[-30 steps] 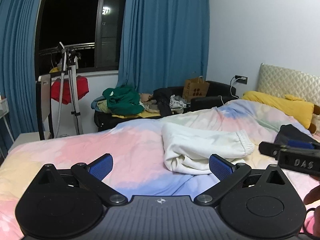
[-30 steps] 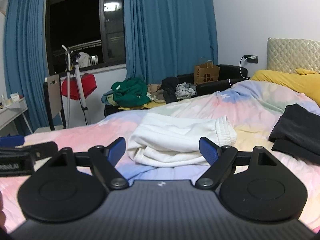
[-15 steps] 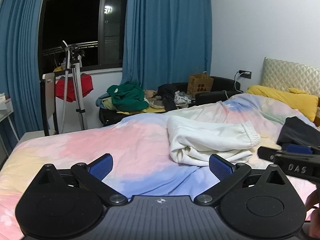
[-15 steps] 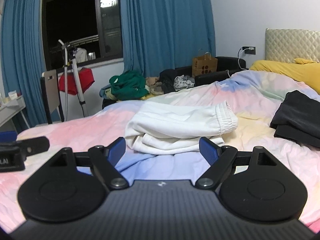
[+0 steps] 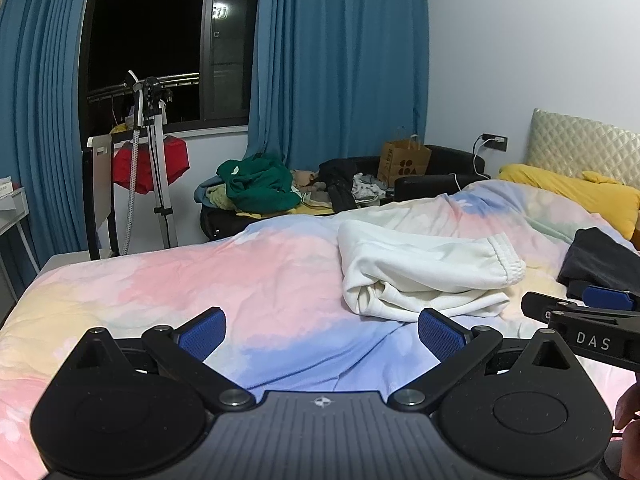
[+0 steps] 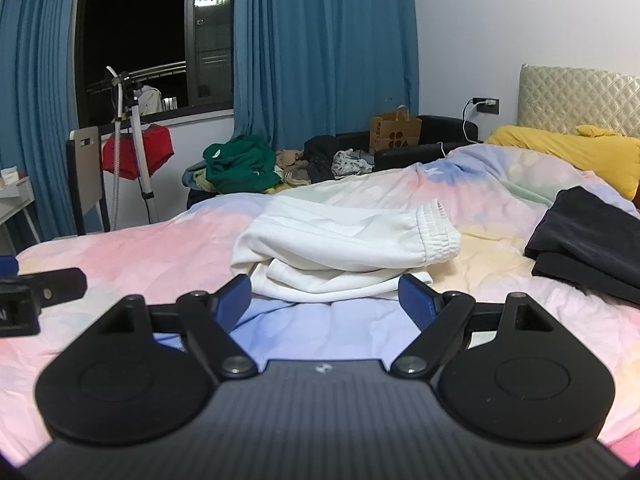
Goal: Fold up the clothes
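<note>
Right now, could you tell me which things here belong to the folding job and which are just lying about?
For the job:
white garment
black folded garment
left gripper
right gripper

Lying about:
yellow pillow
paper bag
green clothing

Room evenly lit from indoor light, cool cast. The window is black, with one small bright reflection on its glass. Shadows under the white garment are soft. Fisheye bending curves the curtains beside the window; frame corners are dark. The near gripper bodies are slightly soft.
</note>
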Demonstrator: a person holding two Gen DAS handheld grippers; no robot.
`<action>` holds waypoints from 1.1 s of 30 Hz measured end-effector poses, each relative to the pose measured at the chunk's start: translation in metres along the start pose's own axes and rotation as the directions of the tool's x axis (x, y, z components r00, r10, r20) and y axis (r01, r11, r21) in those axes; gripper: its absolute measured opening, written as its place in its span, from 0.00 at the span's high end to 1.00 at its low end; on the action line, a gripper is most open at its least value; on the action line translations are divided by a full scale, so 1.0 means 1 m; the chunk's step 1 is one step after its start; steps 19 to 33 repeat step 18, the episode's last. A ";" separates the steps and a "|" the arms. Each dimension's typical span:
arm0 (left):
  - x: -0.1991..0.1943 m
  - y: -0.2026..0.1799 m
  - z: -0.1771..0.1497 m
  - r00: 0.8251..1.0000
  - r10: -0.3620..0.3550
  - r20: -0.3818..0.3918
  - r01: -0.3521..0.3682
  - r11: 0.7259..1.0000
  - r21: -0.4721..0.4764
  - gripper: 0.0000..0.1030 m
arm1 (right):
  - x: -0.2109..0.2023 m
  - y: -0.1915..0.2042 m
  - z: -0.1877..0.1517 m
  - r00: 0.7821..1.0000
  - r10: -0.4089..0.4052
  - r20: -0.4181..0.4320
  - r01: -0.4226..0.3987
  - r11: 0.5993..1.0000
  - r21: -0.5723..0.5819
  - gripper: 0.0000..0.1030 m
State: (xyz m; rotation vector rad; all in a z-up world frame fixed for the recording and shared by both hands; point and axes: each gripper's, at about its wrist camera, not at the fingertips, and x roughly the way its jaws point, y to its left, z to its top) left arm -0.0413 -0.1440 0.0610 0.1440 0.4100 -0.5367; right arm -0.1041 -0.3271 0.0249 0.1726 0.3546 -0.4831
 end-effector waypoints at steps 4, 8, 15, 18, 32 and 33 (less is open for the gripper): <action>0.000 0.001 -0.001 1.000 0.001 -0.002 -0.001 1.000 -0.005 0.00 | 0.000 -0.001 0.000 1.000 -0.001 -0.002 0.001 1.000 0.010 0.20; 0.000 0.001 -0.002 1.000 0.001 -0.002 -0.001 1.000 -0.006 0.00 | 0.001 -0.001 -0.001 1.000 -0.004 -0.002 0.004 1.000 0.010 0.20; 0.001 0.000 -0.003 1.000 -0.001 -0.012 0.001 1.000 -0.003 0.00 | 0.002 -0.001 0.000 1.000 -0.008 -0.006 0.008 1.000 0.015 0.20; 0.001 0.000 -0.004 1.000 -0.002 -0.014 0.002 1.000 -0.006 0.00 | 0.002 -0.001 -0.001 1.000 -0.008 -0.008 0.008 1.000 0.020 0.20; 0.001 0.000 -0.004 1.000 -0.002 -0.014 0.002 1.000 -0.006 0.00 | 0.002 -0.001 -0.001 1.000 -0.008 -0.008 0.008 1.000 0.020 0.20; 0.001 0.000 -0.004 1.000 -0.002 -0.014 0.002 1.000 -0.006 0.00 | 0.002 -0.001 -0.001 1.000 -0.008 -0.008 0.008 1.000 0.020 0.20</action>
